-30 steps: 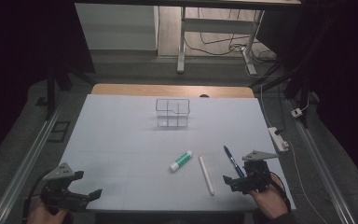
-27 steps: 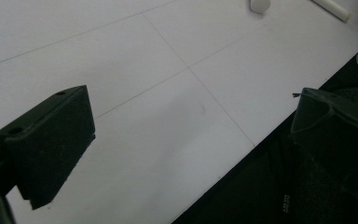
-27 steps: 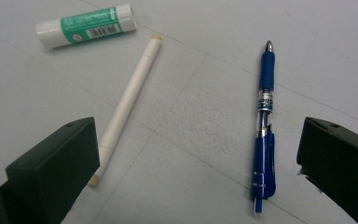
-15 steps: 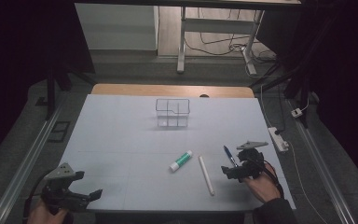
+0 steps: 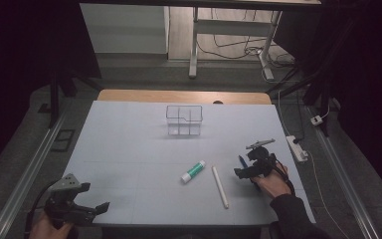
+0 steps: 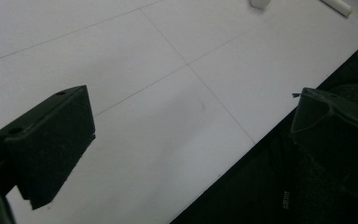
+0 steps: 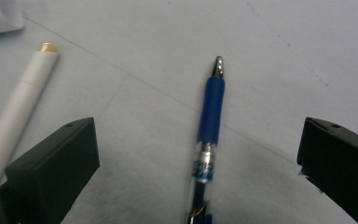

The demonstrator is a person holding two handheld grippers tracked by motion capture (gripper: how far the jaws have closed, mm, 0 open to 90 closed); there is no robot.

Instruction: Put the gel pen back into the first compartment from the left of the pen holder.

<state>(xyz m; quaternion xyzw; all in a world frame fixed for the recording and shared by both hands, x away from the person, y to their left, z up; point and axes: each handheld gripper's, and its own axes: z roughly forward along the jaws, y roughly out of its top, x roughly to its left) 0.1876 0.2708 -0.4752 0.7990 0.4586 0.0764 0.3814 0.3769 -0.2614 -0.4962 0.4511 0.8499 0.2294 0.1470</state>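
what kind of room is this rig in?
Probably a lab or workshop bench set up for recording: a white sheet covers the table, bare desk legs and loose cables stand behind it, and a power strip lies on the grey floor.

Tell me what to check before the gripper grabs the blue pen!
1. Right gripper fingers open wide: ok.
2. Blue pen lies between the two fingers: ok.
3. Pen lines up down the middle of the gap: ok.
4. White pen stays outside the fingers: cannot tell; it lies close beside the near finger.
5. Fingers low enough to close on the pen: cannot tell.
6. Left gripper far from the pen: ok, at the table's near left edge.
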